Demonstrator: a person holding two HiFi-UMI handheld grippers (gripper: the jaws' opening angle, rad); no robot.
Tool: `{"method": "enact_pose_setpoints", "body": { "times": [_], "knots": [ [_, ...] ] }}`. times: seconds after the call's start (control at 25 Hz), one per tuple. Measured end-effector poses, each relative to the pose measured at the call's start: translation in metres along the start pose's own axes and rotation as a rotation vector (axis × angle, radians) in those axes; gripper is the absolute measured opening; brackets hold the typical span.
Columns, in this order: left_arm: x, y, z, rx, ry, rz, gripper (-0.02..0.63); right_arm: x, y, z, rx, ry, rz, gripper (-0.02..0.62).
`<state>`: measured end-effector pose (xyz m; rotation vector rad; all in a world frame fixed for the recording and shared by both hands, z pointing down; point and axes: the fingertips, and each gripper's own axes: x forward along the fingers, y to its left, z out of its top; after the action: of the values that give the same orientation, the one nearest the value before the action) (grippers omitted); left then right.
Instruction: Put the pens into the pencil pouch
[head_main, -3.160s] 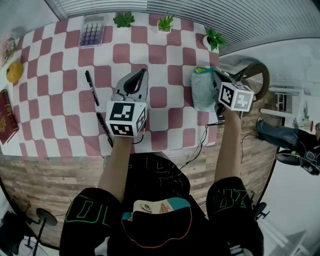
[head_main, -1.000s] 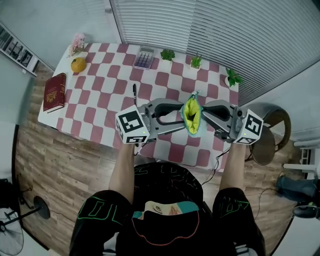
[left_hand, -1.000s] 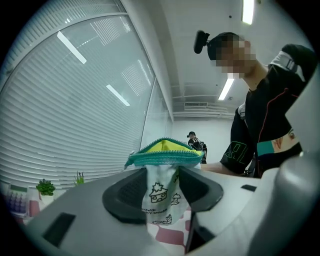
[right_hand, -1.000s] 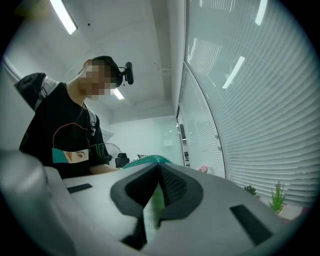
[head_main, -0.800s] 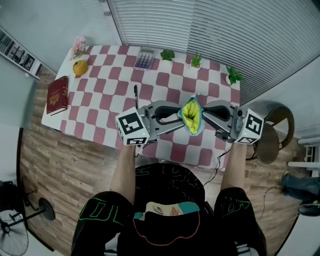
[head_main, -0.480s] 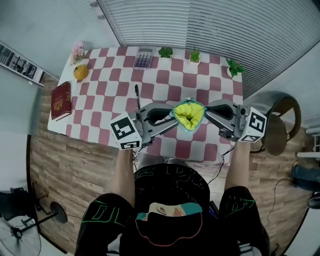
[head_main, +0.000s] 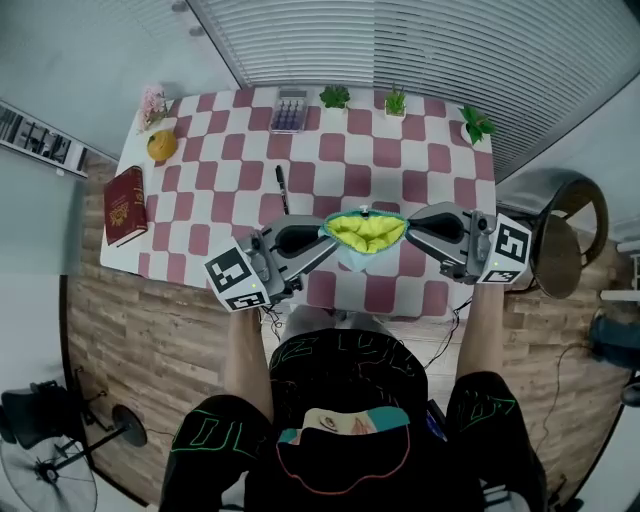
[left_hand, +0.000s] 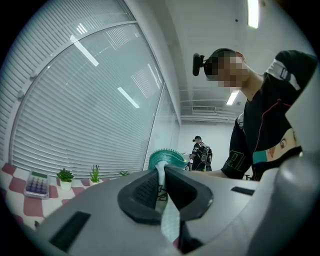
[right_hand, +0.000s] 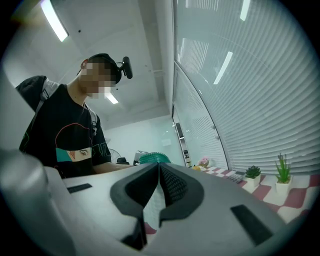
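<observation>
A teal pencil pouch (head_main: 365, 232) with a yellow lining hangs above the checkered table (head_main: 420, 170), its mouth stretched wide between my two grippers. My left gripper (head_main: 326, 233) holds the pouch's left edge; its jaws are closing, and the pads pinch the teal fabric (left_hand: 166, 156). My right gripper (head_main: 407, 228) is shut on the opposite edge, with fabric (right_hand: 154, 158) caught between its pads. A black pen (head_main: 283, 189) lies on the table beyond the left gripper. Any pen under the grippers is hidden.
A red book (head_main: 124, 206), an orange (head_main: 161, 146) and a pink flower pot (head_main: 152, 100) sit at the table's left. At the far edge stand a calculator (head_main: 290, 110) and small plants (head_main: 335, 97) (head_main: 397, 101) (head_main: 477, 124). A chair (head_main: 560, 250) stands to the right.
The left gripper closed on the pouch's edge and drew away to the left. The pouch's mouth went from a narrow upright slit to a wide opening. The right gripper sank slightly.
</observation>
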<state>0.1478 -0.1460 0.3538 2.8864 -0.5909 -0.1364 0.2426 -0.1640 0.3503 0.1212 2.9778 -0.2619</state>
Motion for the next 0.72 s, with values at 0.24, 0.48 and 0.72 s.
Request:
{"method": "enact_pose_setpoints", "body": {
  "times": [0.24, 0.48, 0.72],
  "knots": [
    [-0.061, 0.023, 0.002, -0.008, -0.014, 0.12, 0.023, 0.046, -0.012, -0.015, 0.091, 0.011, 0.034, 0.028],
    [-0.138, 0.049, 0.006, 0.011, 0.004, 0.275, 0.023, 0.104, -0.048, -0.049, 0.144, 0.163, -0.113, 0.028],
    [-0.191, 0.065, 0.006, 0.006, 0.0, 0.355, 0.023, 0.156, -0.08, -0.085, 0.219, 0.293, -0.274, 0.027]
  ]
}}
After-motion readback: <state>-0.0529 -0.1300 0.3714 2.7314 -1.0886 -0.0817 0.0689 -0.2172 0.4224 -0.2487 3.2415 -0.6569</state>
